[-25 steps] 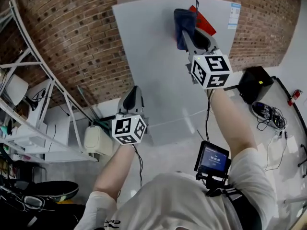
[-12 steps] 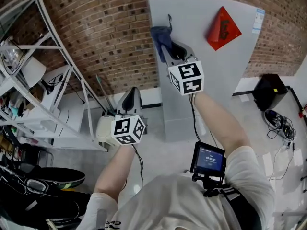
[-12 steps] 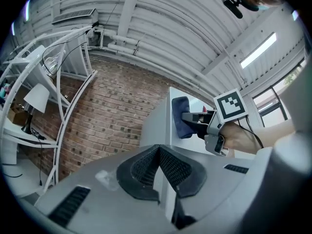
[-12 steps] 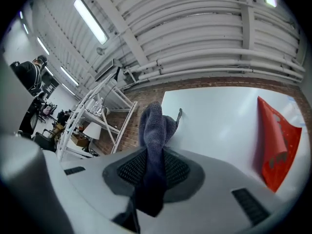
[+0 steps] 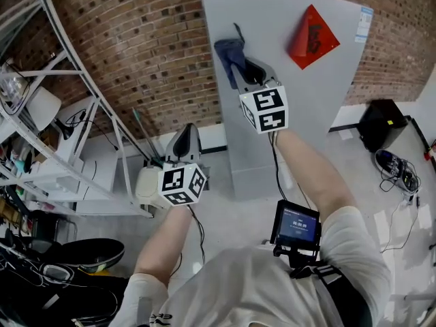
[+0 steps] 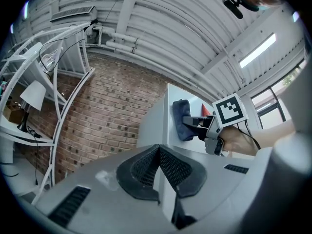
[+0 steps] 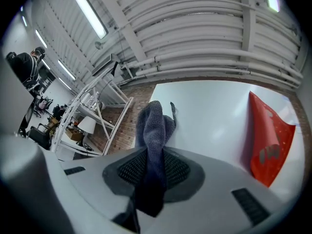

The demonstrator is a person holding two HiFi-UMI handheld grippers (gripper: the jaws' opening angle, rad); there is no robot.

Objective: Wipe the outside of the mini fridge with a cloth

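The mini fridge (image 5: pixel 286 94) is a tall pale grey panel against the brick wall, with a red diamond sticker (image 5: pixel 312 36) on it. My right gripper (image 5: pixel 240 68) is shut on a dark blue cloth (image 5: pixel 229 52) and presses it against the fridge near its left edge. In the right gripper view the cloth (image 7: pixel 153 130) runs up between the jaws onto the fridge face (image 7: pixel 214 116). My left gripper (image 5: pixel 187 133) hangs lower left, off the fridge. Its jaws meet with nothing between them in the left gripper view (image 6: pixel 158 154), which also shows the cloth (image 6: pixel 180 120).
A white metal shelf rack (image 5: pixel 75 107) with a lamp stands at the left. A white container (image 5: pixel 145 184) sits on the floor by the wall. A black box (image 5: pixel 381 121) and shoes (image 5: pixel 397 169) lie right of the fridge. A small screen (image 5: pixel 298 225) hangs at the person's chest.
The right gripper has carried the cloth leftward across the fridge face, from beside the red sticker to near the left edge. The left gripper has held its place.
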